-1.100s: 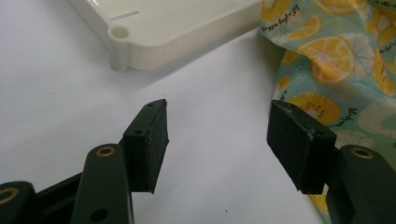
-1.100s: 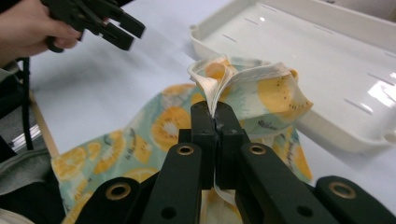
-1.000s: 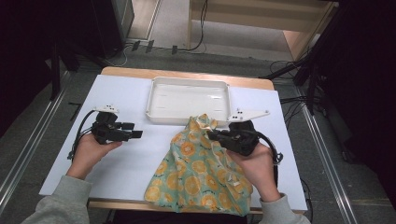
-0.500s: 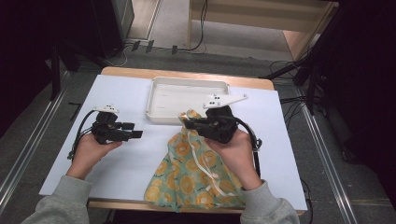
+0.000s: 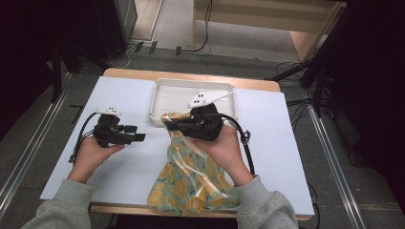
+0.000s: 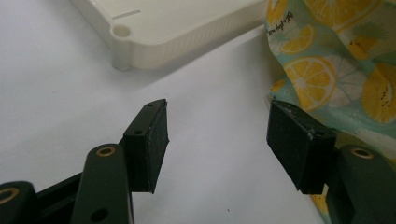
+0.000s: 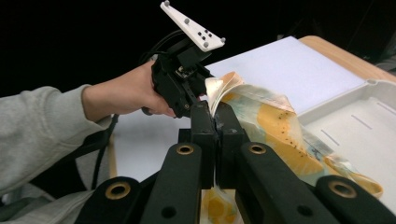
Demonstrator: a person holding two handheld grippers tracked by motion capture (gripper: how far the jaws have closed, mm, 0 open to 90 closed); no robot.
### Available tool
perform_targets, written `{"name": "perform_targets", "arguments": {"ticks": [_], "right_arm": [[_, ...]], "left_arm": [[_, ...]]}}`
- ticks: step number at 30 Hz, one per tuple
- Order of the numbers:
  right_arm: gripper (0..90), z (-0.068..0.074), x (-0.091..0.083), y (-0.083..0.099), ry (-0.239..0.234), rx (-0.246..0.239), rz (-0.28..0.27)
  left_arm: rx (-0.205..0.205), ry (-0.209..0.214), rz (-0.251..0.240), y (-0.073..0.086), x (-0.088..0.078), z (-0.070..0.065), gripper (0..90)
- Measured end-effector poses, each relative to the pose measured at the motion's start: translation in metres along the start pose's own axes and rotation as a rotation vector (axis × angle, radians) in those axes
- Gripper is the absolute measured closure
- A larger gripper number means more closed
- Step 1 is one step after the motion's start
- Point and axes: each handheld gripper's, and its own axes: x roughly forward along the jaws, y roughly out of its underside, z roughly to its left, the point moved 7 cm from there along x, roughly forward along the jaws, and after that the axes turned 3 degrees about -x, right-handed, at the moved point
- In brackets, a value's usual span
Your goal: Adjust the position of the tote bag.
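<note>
A teal cloth [image 5: 191, 181] printed with lemon and orange slices lies on the white table sheet, reaching the front edge. My right gripper [image 5: 168, 125] is shut on the cloth's far edge and holds it lifted and pulled over toward the left, so the pale underside shows. In the right gripper view the jaws [image 7: 215, 114] pinch the folded cloth edge [image 7: 275, 116]. My left gripper [image 5: 142, 137] rests at the left, open, pointing toward the cloth. Its pads [image 6: 217, 126] stand apart over bare table, with the cloth [image 6: 336, 70] just beyond the right pad.
A shallow white tray [image 5: 165, 95] sits at the back middle of the table, just behind the lifted cloth edge; it also shows in the left gripper view [image 6: 187, 28] and the right gripper view [image 7: 355, 135]. Cables trail from both grippers. Bare white sheet [image 5: 129, 90] surrounds the left hand.
My right gripper has moved left and slightly up with the cloth's edge, folding the cloth over itself. The left hand has kept still.
</note>
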Motion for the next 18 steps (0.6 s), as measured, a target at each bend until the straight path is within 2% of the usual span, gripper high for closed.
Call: {"name": "perform_targets", "arguments": {"ticks": [2,6,8,12,13,14,18], "right_arm": [[90.0,0.002,0.005,0.005,0.004,-0.018,-0.004],[90.0,0.004,0.016,0.016,-0.021,-0.032,0.032],[90.0,0.006,0.019,0.019,-0.049,-0.066,0.043],[90.0,0.007,0.022,0.026,-0.123,-0.192,0.057],[90.0,0.006,0.022,0.027,-0.132,-0.194,0.062],[90.0,0.005,0.022,0.030,-0.159,-0.175,0.076],[90.0,0.004,0.020,0.038,-0.167,-0.150,0.074]], "left_arm": [[0.001,0.002,0.000,0.000,0.000,0.000,39.2],[0.002,0.000,0.000,0.000,0.000,0.000,39.2],[0.001,0.003,-0.003,0.000,0.000,0.000,39.2],[0.001,0.002,-0.002,0.000,0.000,0.000,39.2],[0.002,0.003,-0.001,0.000,0.000,0.000,39.2],[0.002,0.003,0.000,0.000,-0.001,0.000,39.2],[-0.001,0.001,0.002,0.001,0.000,0.000,39.1]]}}
